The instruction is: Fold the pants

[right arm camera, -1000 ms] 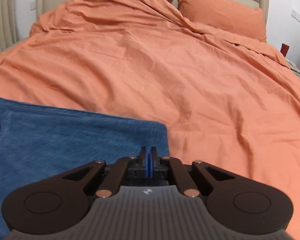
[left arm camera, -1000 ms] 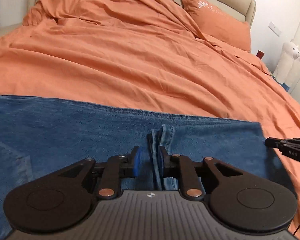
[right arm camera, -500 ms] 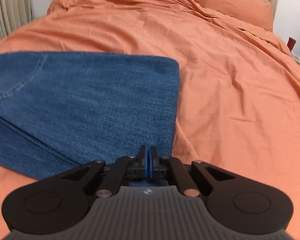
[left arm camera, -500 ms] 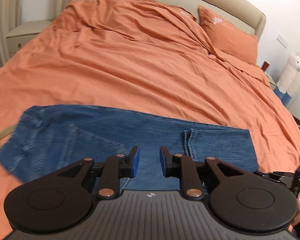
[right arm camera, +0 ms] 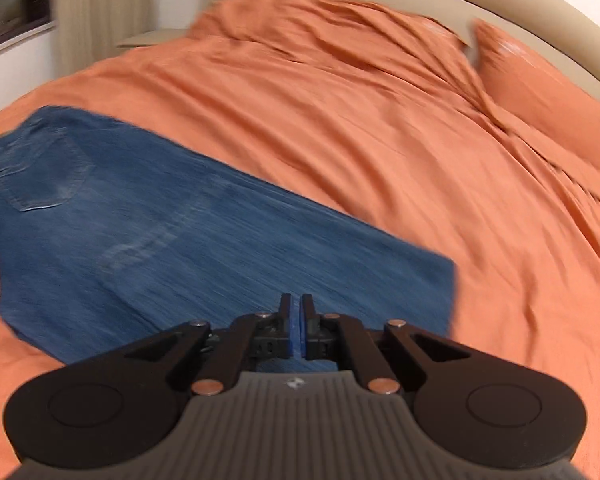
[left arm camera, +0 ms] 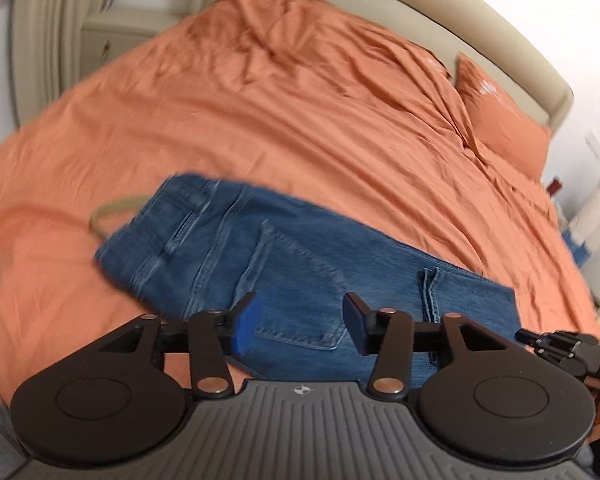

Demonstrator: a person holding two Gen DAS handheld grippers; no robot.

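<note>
Blue jeans lie folded flat on the orange bedspread, waistband to the left, back pocket up. They also show in the right wrist view. My left gripper is wide open and empty, raised above the near edge of the jeans. My right gripper is shut with nothing between its pads, above the jeans' near right part. Its tip shows at the right edge of the left wrist view. Both views are blurred by motion.
An orange pillow leans on the beige headboard at the far right. A beige nightstand stands at the far left. A beige loop pokes out beside the waistband. White objects stand off the bed's right side.
My left gripper let go of the jeans' hem, opened wider and pulled back upward. Both grippers rose and drew away, so the whole folded jeans now show.
</note>
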